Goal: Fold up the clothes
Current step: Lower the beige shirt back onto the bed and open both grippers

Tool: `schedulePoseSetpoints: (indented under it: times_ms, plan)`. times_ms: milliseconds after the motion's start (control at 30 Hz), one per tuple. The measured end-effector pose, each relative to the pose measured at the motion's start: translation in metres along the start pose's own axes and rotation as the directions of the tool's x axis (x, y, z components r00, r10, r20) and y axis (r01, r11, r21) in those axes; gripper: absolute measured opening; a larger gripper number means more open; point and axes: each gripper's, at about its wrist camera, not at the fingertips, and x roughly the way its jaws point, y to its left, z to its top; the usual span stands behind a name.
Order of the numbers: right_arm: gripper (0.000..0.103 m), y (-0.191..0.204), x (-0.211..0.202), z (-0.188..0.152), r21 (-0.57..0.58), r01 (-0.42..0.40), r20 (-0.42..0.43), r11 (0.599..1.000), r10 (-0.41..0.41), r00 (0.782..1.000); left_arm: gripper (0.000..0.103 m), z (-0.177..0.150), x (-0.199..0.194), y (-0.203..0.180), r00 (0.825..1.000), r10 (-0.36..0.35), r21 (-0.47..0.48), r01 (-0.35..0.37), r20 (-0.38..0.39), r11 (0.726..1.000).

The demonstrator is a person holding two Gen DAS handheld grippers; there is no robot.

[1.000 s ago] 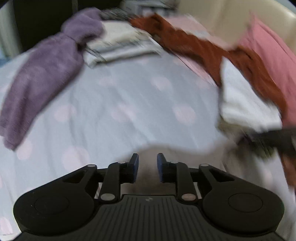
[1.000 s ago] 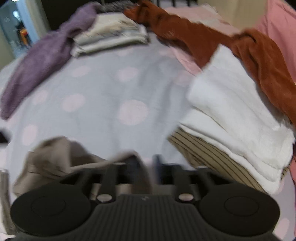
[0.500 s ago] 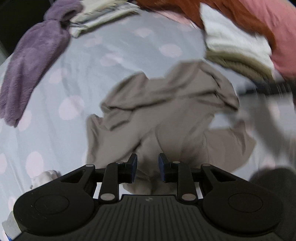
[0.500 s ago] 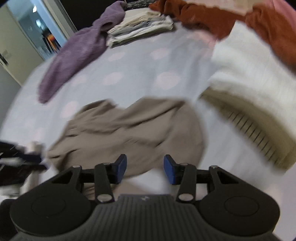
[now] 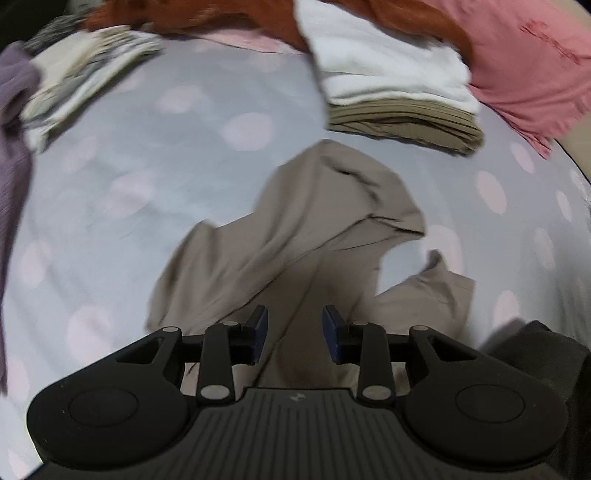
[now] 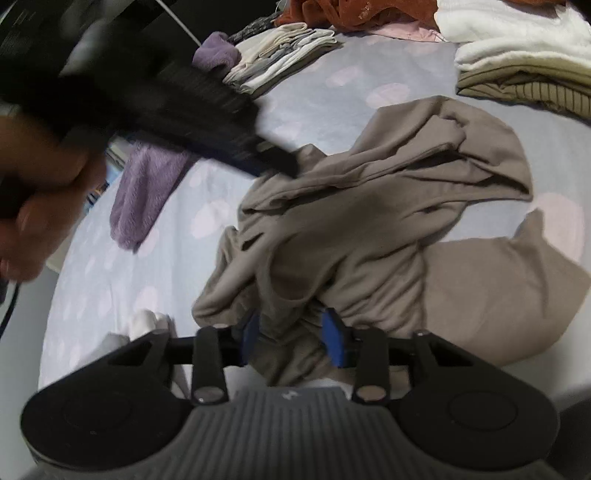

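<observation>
A crumpled taupe garment (image 5: 314,229) lies on the grey bedsheet with pink dots (image 5: 155,155); it also shows in the right wrist view (image 6: 388,221). My left gripper (image 5: 295,334) is open, its blue-padded fingers just above the garment's near edge. My right gripper (image 6: 293,338) is open, low over the garment's near folds, with cloth between its fingers. The left gripper's black body (image 6: 177,107) and the hand holding it cross the upper left of the right wrist view.
A folded white and olive stack (image 5: 399,96) sits behind the garment. Folded cream and grey clothes (image 5: 81,74), a purple fleece (image 6: 147,192), rust (image 5: 207,14) and pink (image 5: 524,66) garments lie at the back. White socks (image 6: 144,321) lie near left.
Both grippers dropped the taupe garment onto the bed and opened wider. Both have moved down close over its near edge; the left one swung right.
</observation>
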Motion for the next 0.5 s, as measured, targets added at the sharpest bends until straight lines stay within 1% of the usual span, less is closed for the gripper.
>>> schedulePoseSetpoints:
  times_ms: [67, 133, 200, 233, 267, 300, 367, 433, 467, 500]
  plan:
    - [0.039, 0.005, 0.005, -0.002, 0.007, 0.0, 0.03, 1.0, 0.0, 1.0, 0.03, 0.004, 0.003, -0.002, 1.0, 0.002, 0.01, -0.002, 0.001, 1.0]
    - [0.039, 0.009, 0.014, -0.004, 0.017, 0.04, 0.044, 0.999, -0.04, 0.998, 0.03, 0.004, 0.004, -0.001, 1.0, 0.007, 0.007, -0.007, 0.007, 1.0]
    - [0.038, 0.009, 0.026, -0.006, 0.046, 0.085, 0.026, 0.995, -0.087, 0.996, 0.03, 0.001, 0.003, 0.003, 1.0, 0.001, -0.006, -0.001, 0.011, 1.0]
    - [0.028, 0.007, 0.03, -0.007, 0.059, 0.097, 0.015, 0.994, -0.098, 0.995, 0.03, -0.001, 0.003, 0.005, 1.0, -0.001, -0.009, 0.001, 0.009, 1.0]
    - [0.015, 0.005, 0.035, -0.008, 0.07, 0.107, 0.005, 0.992, -0.108, 0.994, 0.03, -0.003, 0.002, 0.007, 1.0, -0.002, -0.012, 0.002, 0.008, 1.0]
    - [0.005, 0.004, 0.036, -0.008, 0.055, 0.105, 0.003, 0.993, -0.105, 0.994, 0.03, -0.005, 0.001, 0.01, 1.0, 0.002, -0.014, -0.002, 0.006, 1.0]
    - [0.004, 0.003, 0.025, -0.008, 0.022, 0.093, 0.054, 0.995, -0.094, 0.994, 0.03, -0.009, -0.002, 0.016, 1.0, 0.001, -0.019, -0.001, 0.011, 1.0]
    - [0.004, -0.001, 0.007, -0.002, -0.019, 0.088, 0.077, 0.996, -0.087, 0.993, 0.03, -0.01, -0.006, 0.021, 1.0, -0.008, -0.042, 0.009, 0.023, 0.999]
    - [0.004, -0.004, -0.002, 0.001, -0.038, 0.086, 0.086, 0.996, -0.082, 0.993, 0.03, -0.011, -0.008, 0.024, 0.999, -0.012, -0.053, 0.014, 0.029, 0.999]
    - [0.004, -0.011, -0.013, 0.004, -0.044, 0.078, 0.068, 0.996, -0.075, 0.995, 0.03, -0.01, -0.007, 0.021, 0.999, -0.02, -0.054, 0.021, 0.032, 0.998]
